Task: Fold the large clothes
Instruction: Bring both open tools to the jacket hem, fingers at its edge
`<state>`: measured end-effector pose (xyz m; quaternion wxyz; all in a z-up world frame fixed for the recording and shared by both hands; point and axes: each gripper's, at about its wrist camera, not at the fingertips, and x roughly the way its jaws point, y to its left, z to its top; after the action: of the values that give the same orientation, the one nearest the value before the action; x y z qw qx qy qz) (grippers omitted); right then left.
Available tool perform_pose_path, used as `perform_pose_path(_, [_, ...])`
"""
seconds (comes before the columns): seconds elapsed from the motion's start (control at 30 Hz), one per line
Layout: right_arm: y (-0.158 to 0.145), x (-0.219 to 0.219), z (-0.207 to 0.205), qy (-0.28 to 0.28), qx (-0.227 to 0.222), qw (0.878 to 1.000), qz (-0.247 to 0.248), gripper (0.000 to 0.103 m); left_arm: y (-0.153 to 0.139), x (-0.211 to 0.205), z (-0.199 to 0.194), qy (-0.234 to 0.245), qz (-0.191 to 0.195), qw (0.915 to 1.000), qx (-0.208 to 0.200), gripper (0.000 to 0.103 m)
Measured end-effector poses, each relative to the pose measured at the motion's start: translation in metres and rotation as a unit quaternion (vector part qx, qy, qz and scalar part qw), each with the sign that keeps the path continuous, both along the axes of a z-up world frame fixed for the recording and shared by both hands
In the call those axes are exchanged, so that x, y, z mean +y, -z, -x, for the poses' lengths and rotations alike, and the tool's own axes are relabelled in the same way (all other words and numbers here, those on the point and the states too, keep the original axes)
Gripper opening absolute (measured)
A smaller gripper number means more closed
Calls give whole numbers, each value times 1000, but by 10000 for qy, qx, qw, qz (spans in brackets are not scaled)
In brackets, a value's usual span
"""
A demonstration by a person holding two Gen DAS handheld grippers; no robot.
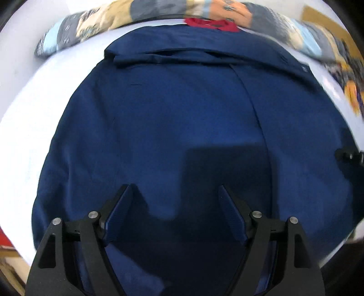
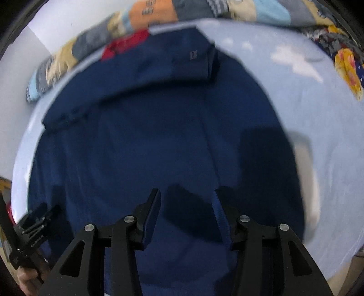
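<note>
A large navy garment (image 1: pixel 173 118) lies spread flat on a pale blue sheet (image 1: pixel 29 118). One sleeve is folded across its far end, with a small grey label (image 2: pixel 193 55) on it. My left gripper (image 1: pixel 176 189) hovers open over the garment's near part, casting finger shadows on the cloth, and nothing is between its pads. My right gripper (image 2: pixel 186 194) also stands open above the garment (image 2: pixel 141 141), close to its right edge, with only flat cloth below. A hand (image 2: pixel 27 280) holding the left tool shows at the lower left of the right wrist view.
A patchwork quilt (image 1: pixel 159 11) lies bunched along the far edge of the bed, and a red cloth (image 1: pixel 211 22) lies just beyond the garment. A yellow-and-navy flowered fabric (image 2: pixel 348 66) sits at the far right. Bare sheet (image 2: pixel 318 102) lies right of the garment.
</note>
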<state>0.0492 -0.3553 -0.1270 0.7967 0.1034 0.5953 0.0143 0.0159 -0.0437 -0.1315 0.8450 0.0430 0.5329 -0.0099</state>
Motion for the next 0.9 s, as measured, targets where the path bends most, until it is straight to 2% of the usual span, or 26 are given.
perform_pose_path(0.13, [2, 16, 34, -183, -195, 9985, 476, 53, 3, -3, 34, 99, -81, 9997, -203, 84])
perform_pose_path(0.2, [4, 23, 54, -159, -269, 9980, 558, 64, 5, -1, 47, 23, -55, 9995, -314, 86])
perform_pose_path(0.27, [5, 33, 74, -156, -352, 9974, 602, 69, 7, 3, 59, -61, 33, 9991, -408, 87])
perform_pose_path(0.37, [7, 46, 96, -247, -472, 9959, 727, 71, 6, 1, 72, 2, 0, 9980, -635, 87])
perform_pose_path(0.53, [8, 58, 111, -340, -654, 9934, 882, 73, 9, 7, 82, 188, 98, 9959, -885, 87])
perform_pose_path(0.73, [9, 59, 122, -246, -764, 9928, 890, 75, 13, 1, 85, 273, -121, 9941, -1046, 90])
perform_pose_path(0.77, [10, 61, 123, -245, -777, 9925, 907, 78, 13, 2, 85, 266, -126, 9939, -1060, 92])
perform_pose_path(0.83, [12, 63, 121, -262, -795, 9922, 926, 83, 15, 3, 86, 192, -184, 9944, -1025, 103])
perform_pose_path(0.9, [14, 65, 120, -300, -811, 9916, 967, 88, 18, 8, 88, 150, -79, 9953, -951, 103])
